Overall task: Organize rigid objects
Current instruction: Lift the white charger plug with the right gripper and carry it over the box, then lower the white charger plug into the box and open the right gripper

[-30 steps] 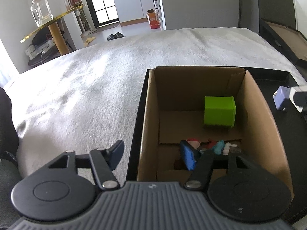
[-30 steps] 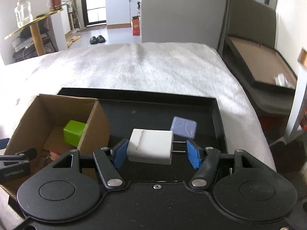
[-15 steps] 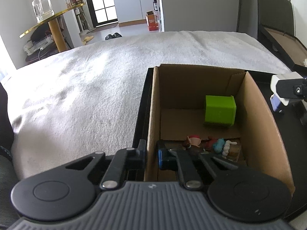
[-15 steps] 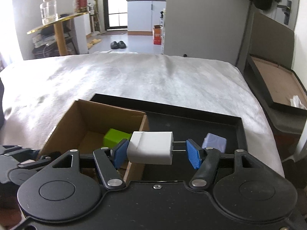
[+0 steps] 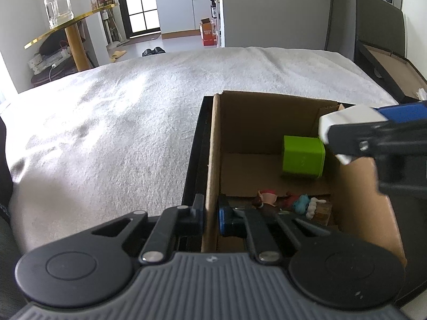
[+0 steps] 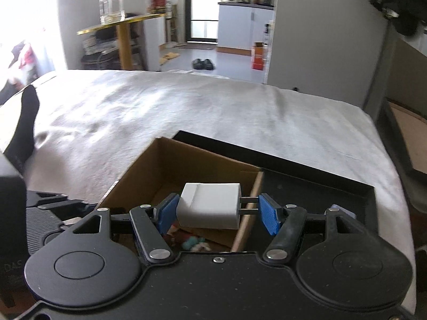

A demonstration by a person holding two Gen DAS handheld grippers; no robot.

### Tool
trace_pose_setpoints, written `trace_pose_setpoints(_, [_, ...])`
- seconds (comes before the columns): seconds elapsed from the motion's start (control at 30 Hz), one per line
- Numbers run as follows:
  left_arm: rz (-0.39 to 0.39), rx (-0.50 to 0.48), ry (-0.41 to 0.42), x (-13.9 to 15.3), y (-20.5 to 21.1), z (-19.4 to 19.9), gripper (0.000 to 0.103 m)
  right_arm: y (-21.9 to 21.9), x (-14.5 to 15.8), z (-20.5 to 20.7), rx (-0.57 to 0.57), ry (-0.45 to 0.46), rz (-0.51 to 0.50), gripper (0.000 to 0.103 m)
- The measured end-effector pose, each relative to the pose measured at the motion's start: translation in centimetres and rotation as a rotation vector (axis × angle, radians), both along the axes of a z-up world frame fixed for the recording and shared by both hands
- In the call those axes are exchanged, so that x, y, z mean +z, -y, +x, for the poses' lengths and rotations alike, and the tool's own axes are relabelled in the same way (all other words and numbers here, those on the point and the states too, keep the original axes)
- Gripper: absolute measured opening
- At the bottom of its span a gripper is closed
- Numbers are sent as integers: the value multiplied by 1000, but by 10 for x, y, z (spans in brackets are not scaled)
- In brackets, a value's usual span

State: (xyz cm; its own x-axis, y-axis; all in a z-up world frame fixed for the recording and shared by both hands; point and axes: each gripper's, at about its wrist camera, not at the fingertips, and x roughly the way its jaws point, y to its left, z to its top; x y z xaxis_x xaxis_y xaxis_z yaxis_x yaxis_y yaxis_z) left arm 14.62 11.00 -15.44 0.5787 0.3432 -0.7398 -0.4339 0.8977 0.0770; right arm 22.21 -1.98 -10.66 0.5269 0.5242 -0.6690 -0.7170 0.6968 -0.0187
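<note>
An open cardboard box (image 5: 357, 200) stands in a black tray (image 5: 192, 160) on the bed. Inside lie a green cube (image 5: 303, 157) and small toy figures (image 5: 291, 202). My left gripper (image 5: 210, 217) is shut on the box's left wall (image 5: 212, 160). My right gripper (image 6: 217, 210) is shut on a white plug charger (image 6: 208, 205), held by its body and prongs above the box (image 6: 186, 162), over its right side. The charger also shows in the left wrist view (image 5: 347, 125) above the box's right wall.
A white blanket (image 5: 106, 122) covers the bed around the tray. A pale purple block (image 6: 344, 212) lies in the tray (image 6: 320, 184) right of the box. A dark headboard and an open flat box (image 5: 395, 72) stand at the right.
My left gripper closed on the box's left wall and stays there. My right gripper carried the charger left from over the tray to above the box.
</note>
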Motion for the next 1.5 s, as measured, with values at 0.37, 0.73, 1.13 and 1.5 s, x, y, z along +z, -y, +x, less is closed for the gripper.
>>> trace_pose_setpoints(0.37, [-68,12,22,0,-8,-1,9,-19,-10,4,75,-89,33,63])
trace_pose_setpoints(0.73, [-98,22,27,0,-12,-4,10,-39,-5,6,145,-113,85,64])
trace_pose_setpoints(1.13, [-92,27,20,0,-12,-3,9,-27,3,6,115,-111,118,65])
trace_pose_setpoints(1.5, [-74,19,3,0,-9,-2,10,12,-3,-3,76,-136,98,67])
